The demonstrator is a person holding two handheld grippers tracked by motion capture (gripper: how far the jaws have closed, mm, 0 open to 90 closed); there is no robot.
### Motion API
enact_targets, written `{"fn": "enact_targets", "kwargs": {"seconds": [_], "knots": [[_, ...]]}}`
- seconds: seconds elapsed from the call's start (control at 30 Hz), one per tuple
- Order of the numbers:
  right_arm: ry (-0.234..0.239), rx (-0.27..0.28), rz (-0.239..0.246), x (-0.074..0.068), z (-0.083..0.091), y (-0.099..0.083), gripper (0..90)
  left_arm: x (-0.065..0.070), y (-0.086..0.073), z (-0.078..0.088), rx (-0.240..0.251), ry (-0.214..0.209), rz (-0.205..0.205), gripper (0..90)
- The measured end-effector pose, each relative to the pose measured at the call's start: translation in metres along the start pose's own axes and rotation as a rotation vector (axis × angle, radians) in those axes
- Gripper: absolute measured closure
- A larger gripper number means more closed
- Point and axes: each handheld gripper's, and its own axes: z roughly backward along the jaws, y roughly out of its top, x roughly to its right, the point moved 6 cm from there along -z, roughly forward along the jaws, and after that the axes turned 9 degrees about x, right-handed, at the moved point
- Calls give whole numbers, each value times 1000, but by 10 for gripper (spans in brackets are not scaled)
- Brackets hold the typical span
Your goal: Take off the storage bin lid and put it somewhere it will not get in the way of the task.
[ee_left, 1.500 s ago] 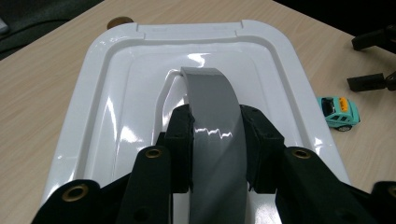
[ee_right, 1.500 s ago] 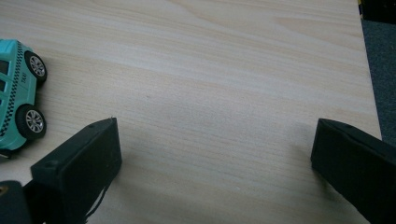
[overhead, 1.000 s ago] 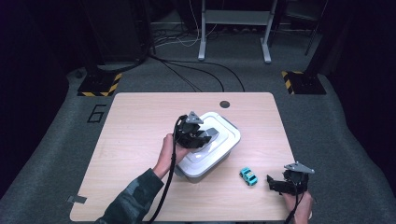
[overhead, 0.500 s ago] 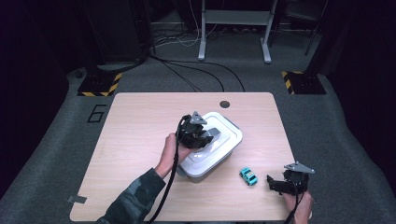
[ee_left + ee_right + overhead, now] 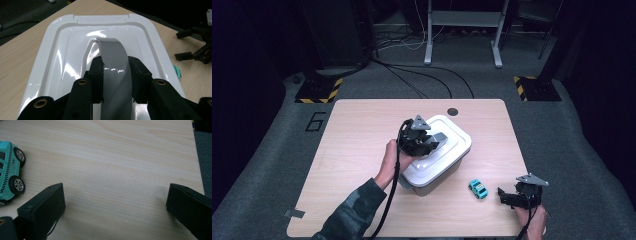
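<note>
Clamping the lid's grey handle (image 5: 113,67), the left gripper (image 5: 421,142) has the right hold — glossy, slippery plastic. Right gripper (image 5: 518,196) stands apart — idle.

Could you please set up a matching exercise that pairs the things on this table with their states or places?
Things:
1. grey handle
2. toy car
3. right gripper
4. white lid

States:
A. jaws wide apart above bare wood
B. clamped between the left gripper's pads
C. sits on the box
D. stands on the table, teal

Pairs: 1-B, 2-D, 3-A, 4-C
</note>
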Motion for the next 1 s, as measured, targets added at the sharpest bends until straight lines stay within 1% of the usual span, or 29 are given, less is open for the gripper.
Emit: {"fn": "enact_targets", "kwargs": {"seconds": [0.03, 0.2, 0.3, 0.43, 0.53, 0.63, 0.67, 0.73, 0.83, 1.0], "knots": [[0, 0, 0, 0, 0, 0, 14, -2, 2, 4, 2, 1, -8, 667], [-2, 1, -3, 0, 0, 0, 14, -5, 8, 11, 15, 9, -13, 667], [-2, 1, -3, 0, 0, 0, 14, -9, 13, 18, 35, 19, -11, 668], [-2, 1, -3, 0, 0, 0, 14, -12, 17, 24, 41, 26, -10, 668], [-2, 1, -5, 0, 0, 0, 14, -15, 21, 29, 51, 36, -18, 667], [-2, 1, -5, 0, 0, 0, 14, -17, 24, 33, 59, 41, -12, 667], [-2, 1, -5, 0, 0, 0, 14, -18, 25, 35, 58, 44, -19, 667], [-2, 1, -6, 0, 0, 0, 14, -19, 26, 37, 66, 51, -10, 667], [-2, 1, -6, 0, 0, 0, 14, -22, 27, 41, 69, 52, -18, 668], [-2, 1, -6, 0, 0, 0, 14, -29, 31, 50, 84, 73, -14, 668]]}}
